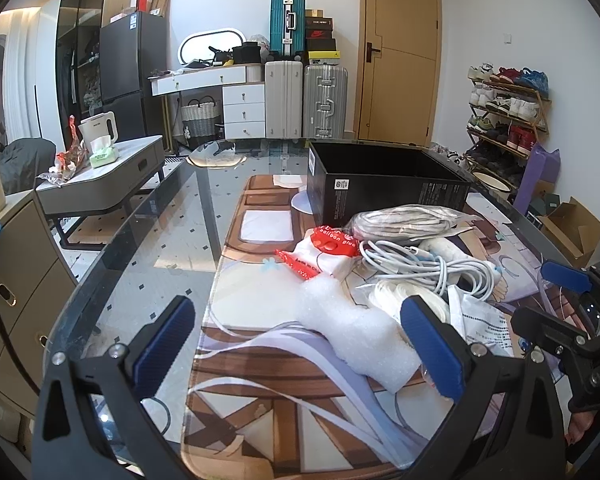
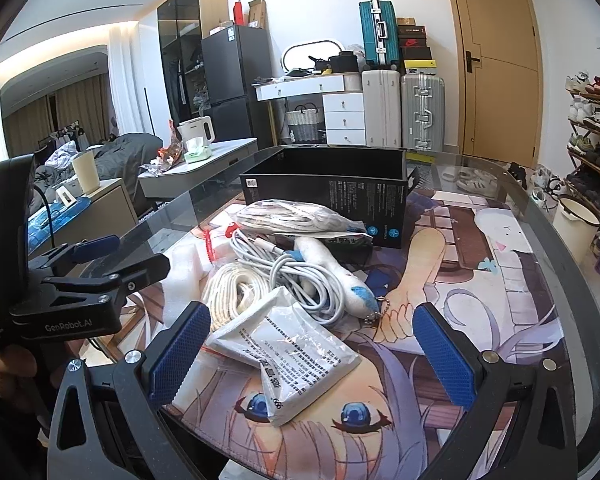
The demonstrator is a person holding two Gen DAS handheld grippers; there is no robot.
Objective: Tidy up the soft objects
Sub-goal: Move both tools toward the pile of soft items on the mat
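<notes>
A pile of soft items lies on the printed mat in front of an open black box (image 1: 384, 184) (image 2: 332, 184). It holds a white foam piece (image 1: 352, 328), a red-and-white balloon glue pack (image 1: 324, 252), a white cable coil (image 1: 428, 268) (image 2: 300, 276), a bagged rope bundle (image 1: 404, 220) (image 2: 296, 216), a white rope coil (image 2: 236, 292), a white plush with a keychain (image 2: 340, 276) and a printed white packet (image 2: 288, 352). My left gripper (image 1: 300, 344) is open, its jaws around the foam's near end. My right gripper (image 2: 312, 356) is open over the packet.
The mat (image 2: 480, 288) lies on a glass table (image 1: 152, 248). The right gripper shows at the right edge of the left wrist view (image 1: 572, 328); the left gripper shows at the left of the right wrist view (image 2: 84, 280). A grey side table (image 1: 112, 172) stands beyond.
</notes>
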